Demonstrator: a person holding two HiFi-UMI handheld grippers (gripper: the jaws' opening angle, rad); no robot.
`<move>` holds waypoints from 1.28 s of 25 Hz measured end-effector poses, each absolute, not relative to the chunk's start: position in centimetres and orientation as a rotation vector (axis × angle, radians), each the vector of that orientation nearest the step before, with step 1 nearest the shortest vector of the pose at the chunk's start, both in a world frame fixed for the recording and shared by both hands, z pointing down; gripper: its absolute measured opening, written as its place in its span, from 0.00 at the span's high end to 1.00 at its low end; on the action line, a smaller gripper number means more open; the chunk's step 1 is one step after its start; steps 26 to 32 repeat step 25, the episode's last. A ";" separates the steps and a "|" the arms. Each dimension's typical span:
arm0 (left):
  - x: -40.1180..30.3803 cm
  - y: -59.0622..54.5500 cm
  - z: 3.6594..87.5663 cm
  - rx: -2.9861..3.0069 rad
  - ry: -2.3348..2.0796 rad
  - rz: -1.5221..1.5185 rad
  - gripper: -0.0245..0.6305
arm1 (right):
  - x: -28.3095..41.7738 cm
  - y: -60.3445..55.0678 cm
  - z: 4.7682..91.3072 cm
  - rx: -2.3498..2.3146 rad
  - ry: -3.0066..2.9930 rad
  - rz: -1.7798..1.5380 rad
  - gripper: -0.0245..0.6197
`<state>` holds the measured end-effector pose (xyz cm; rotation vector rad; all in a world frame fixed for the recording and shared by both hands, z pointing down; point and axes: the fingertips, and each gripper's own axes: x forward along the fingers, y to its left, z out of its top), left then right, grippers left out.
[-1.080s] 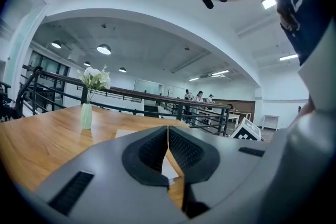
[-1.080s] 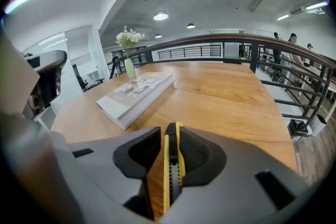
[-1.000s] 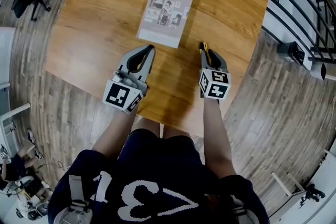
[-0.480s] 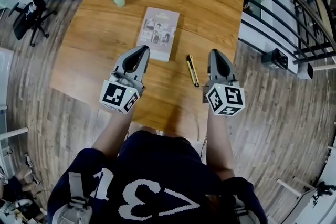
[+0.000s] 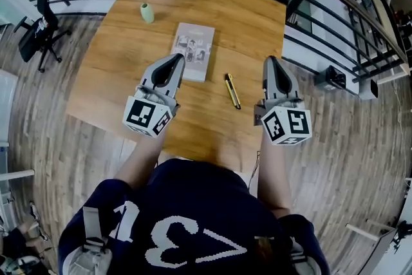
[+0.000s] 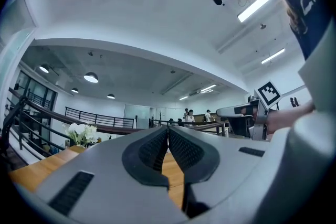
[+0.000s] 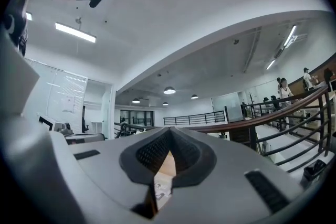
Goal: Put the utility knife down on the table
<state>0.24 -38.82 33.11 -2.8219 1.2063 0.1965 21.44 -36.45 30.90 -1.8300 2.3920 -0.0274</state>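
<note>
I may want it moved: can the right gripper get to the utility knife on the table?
Probably yes: the utility knife lies on the table beside the right gripper, nothing between them.

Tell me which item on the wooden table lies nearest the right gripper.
The yellow-and-black utility knife; the printed magazine and green vase lie farther left.

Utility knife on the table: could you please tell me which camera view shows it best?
The head view: the utility knife lies in full on the table, right of the booklet. Neither gripper view shows any of it.
</note>
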 end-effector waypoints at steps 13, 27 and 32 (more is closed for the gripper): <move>0.2 -38.3 31.6 -2.812 1.170 0.208 0.93 | 21.0 -34.8 27.8 -1.798 2.357 0.055 0.93; 0.3 -38.2 31.9 -2.816 1.170 0.208 0.93 | 21.0 -34.4 27.9 -1.795 2.355 0.048 0.93; 0.3 -38.2 31.9 -2.816 1.170 0.208 0.93 | 21.0 -34.4 27.9 -1.795 2.355 0.048 0.93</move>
